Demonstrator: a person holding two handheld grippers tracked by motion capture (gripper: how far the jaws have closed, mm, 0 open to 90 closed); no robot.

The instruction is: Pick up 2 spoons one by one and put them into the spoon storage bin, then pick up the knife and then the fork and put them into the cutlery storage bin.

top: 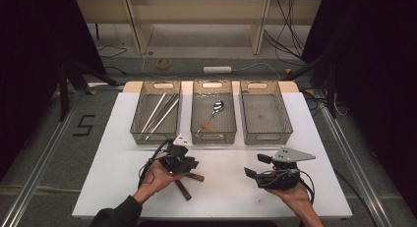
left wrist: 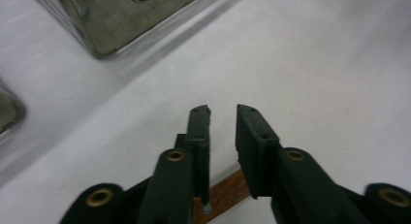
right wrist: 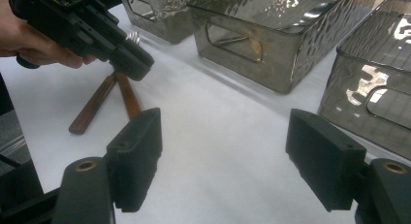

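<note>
L gripper (top: 189,164) hovers over two wooden-handled utensils (top: 186,186), jaws slightly apart, prob. not gripping yet. R gripper (right wrist: 228,151) wide apart, idle. Next: lower, clamp one handle.

Two brown wooden-handled utensils (top: 189,183), lying flat on the white table's near left, handles splayed apart, crossing where their hidden heads meet

We shot from above, facing forward; gripper cameras sat low (close to the table (top: 226,187)), sharing the bins (right wrist: 271,44).
</note>
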